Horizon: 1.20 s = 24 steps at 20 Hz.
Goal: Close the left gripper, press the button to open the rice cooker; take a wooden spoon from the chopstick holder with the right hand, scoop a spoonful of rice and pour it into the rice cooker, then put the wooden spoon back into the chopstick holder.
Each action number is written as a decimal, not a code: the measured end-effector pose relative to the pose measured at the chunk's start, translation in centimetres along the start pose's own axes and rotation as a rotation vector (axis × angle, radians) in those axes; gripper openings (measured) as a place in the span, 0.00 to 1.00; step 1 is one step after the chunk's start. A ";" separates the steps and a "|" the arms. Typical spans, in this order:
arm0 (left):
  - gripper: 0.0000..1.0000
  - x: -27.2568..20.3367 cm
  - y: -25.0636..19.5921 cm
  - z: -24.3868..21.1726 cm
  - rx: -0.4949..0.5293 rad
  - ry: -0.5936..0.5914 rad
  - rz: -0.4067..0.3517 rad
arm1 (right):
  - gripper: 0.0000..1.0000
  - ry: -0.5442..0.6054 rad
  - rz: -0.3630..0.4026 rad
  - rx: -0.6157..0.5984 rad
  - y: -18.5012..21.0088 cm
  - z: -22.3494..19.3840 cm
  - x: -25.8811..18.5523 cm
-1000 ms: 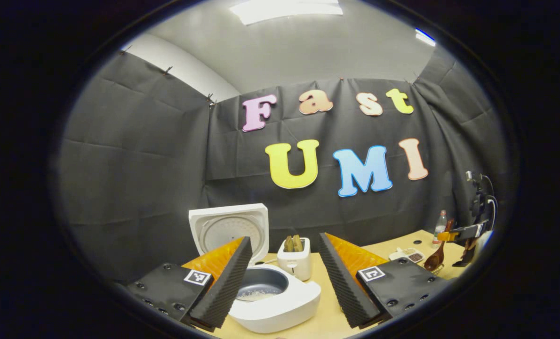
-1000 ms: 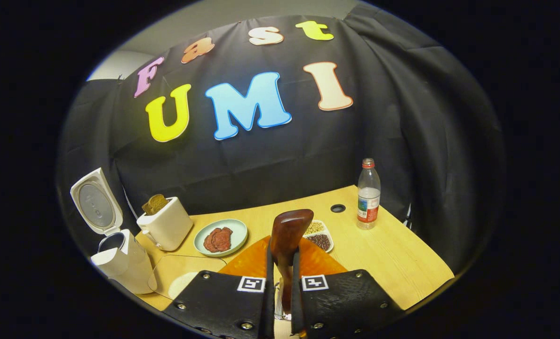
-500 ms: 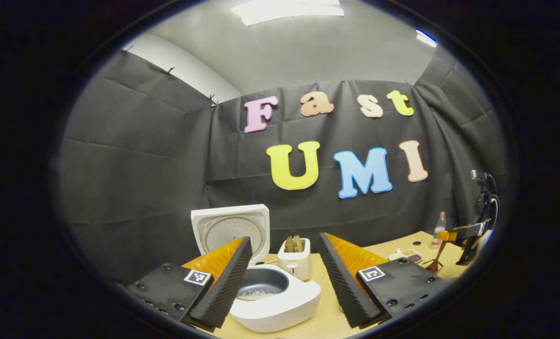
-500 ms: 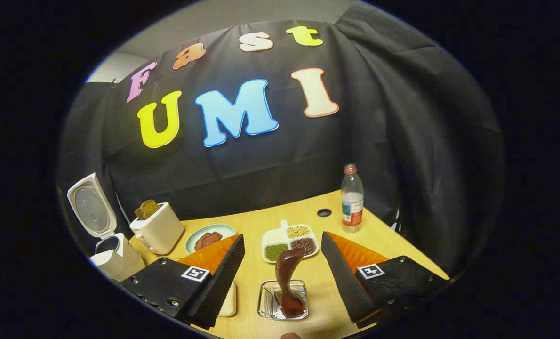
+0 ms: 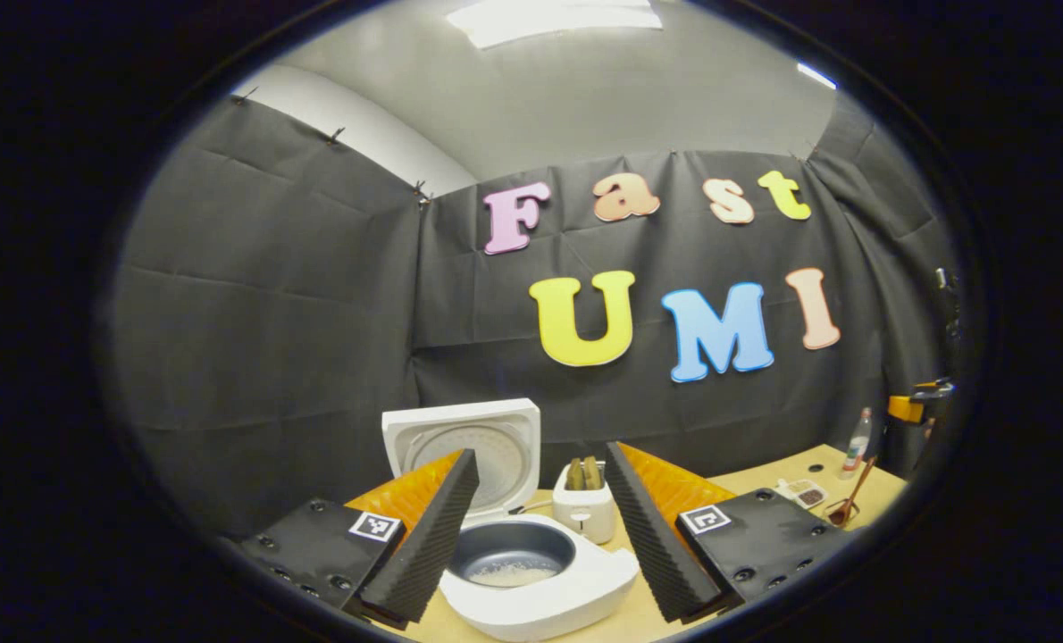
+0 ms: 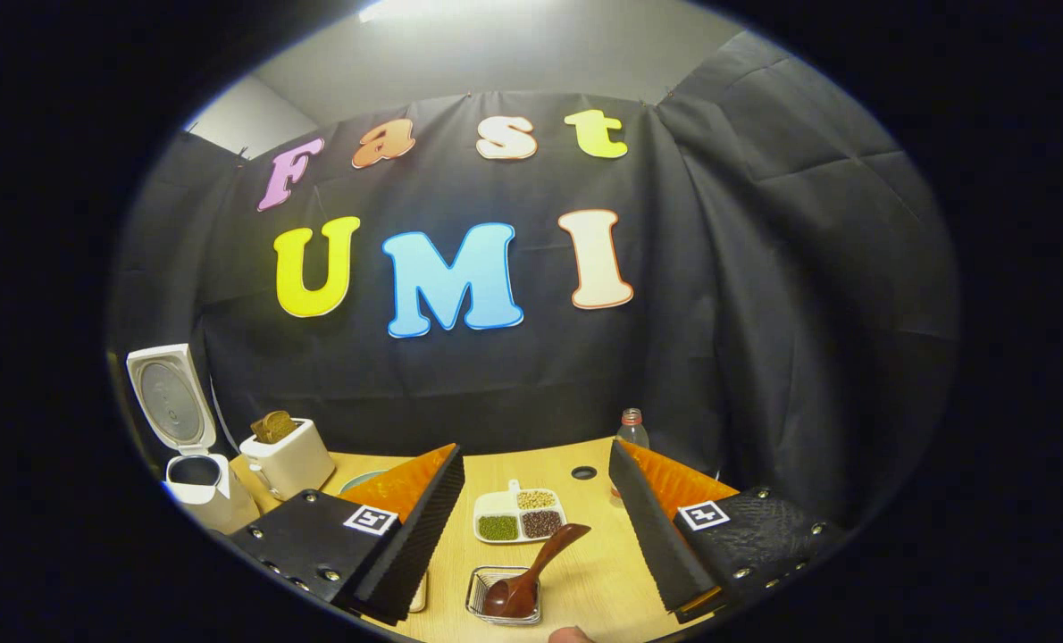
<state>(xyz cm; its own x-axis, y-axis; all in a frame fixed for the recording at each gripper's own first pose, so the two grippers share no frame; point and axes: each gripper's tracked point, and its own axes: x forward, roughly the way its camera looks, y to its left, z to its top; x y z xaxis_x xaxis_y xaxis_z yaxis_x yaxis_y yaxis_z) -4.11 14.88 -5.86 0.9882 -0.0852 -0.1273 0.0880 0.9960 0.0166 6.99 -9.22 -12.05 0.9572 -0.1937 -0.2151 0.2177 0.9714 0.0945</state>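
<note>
Wooden spoon [image 6: 531, 569] back in the chopstick holder [image 6: 503, 597], bowl end down in the wire basket, handle leaning up and to the right toward the far counter [image 6: 585, 572]. Long axis tilted, not upright. Sits near and central in the right gripper view, between and just beyond the right tool [image 6: 536, 536], whose jaws stand wide apart and grip nothing; right hand plainly the nearer one. Left tool [image 5: 540, 527] likewise spread apart, empty, framing the rice cooker [image 5: 540, 580] (lid up, a little rice in the pot). Task looks essentially finished.
</note>
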 end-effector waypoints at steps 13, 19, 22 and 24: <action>0.98 14.8 8.5 1.8 -0.044 0.051 0.158 | 0.99 0.019 -0.078 -0.036 -3.4 -0.8 -3.4; 0.98 20.1 11.1 1.6 -0.112 0.086 0.193 | 0.99 0.042 -0.136 -0.051 -5.1 -1.7 -5.1; 0.97 23.1 12.7 1.3 -0.097 0.092 0.217 | 0.99 0.058 -0.167 -0.061 -5.9 -2.3 -6.2; 0.93 25.1 13.4 0.2 -0.090 0.124 0.224 | 0.99 0.066 -0.186 -0.064 -6.2 -2.7 -6.8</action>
<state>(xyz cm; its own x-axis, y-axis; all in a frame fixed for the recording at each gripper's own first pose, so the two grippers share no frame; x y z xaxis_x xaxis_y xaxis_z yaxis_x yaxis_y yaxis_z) 21.89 26.13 -8.59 0.9585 0.1356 -0.2507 -0.1477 0.9886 -0.0300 -1.40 -13.61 -13.77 0.8866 -0.3634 -0.2862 0.3752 0.9268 -0.0148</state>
